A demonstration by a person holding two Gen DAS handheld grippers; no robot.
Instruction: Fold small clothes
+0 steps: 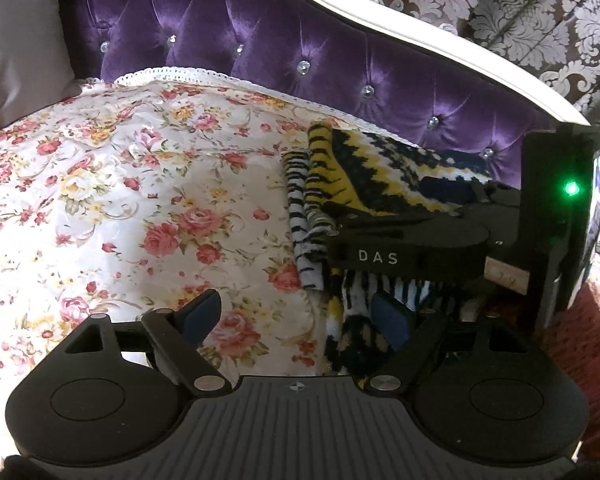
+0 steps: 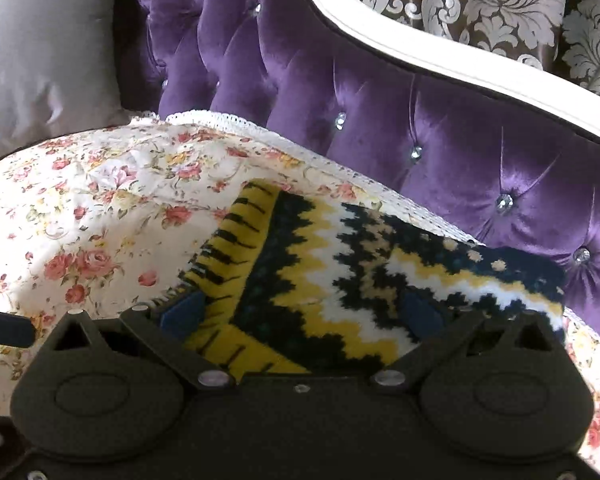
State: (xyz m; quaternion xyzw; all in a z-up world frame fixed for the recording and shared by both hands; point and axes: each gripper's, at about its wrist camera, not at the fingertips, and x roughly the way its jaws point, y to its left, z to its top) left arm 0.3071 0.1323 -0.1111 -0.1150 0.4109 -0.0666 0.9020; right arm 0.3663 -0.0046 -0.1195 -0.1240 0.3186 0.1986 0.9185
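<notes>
A small knit garment [image 2: 332, 264] in yellow, black and white zigzag lies on the floral cover [image 2: 80, 220], close to the purple backrest. My right gripper [image 2: 302, 312] is low over its near edge. The jaws stand wide apart with the flat fabric lying between the blue pads [image 2: 184, 308]. In the left wrist view the garment [image 1: 340, 176] lies to the right with its striped edges stacked, and the right gripper [image 1: 364, 232] crosses over it. My left gripper [image 1: 296, 316] is open, its right pad [image 1: 388, 320] above the garment's near left edge and nothing pinched.
A tufted purple backrest [image 1: 300, 40] with a white frame runs behind the cover. A grey cushion [image 1: 12, 60] stands at the far left. Something red and knitted [image 1: 580, 344] lies at the right edge. Bare floral cover [image 1: 120, 200] stretches left of the garment.
</notes>
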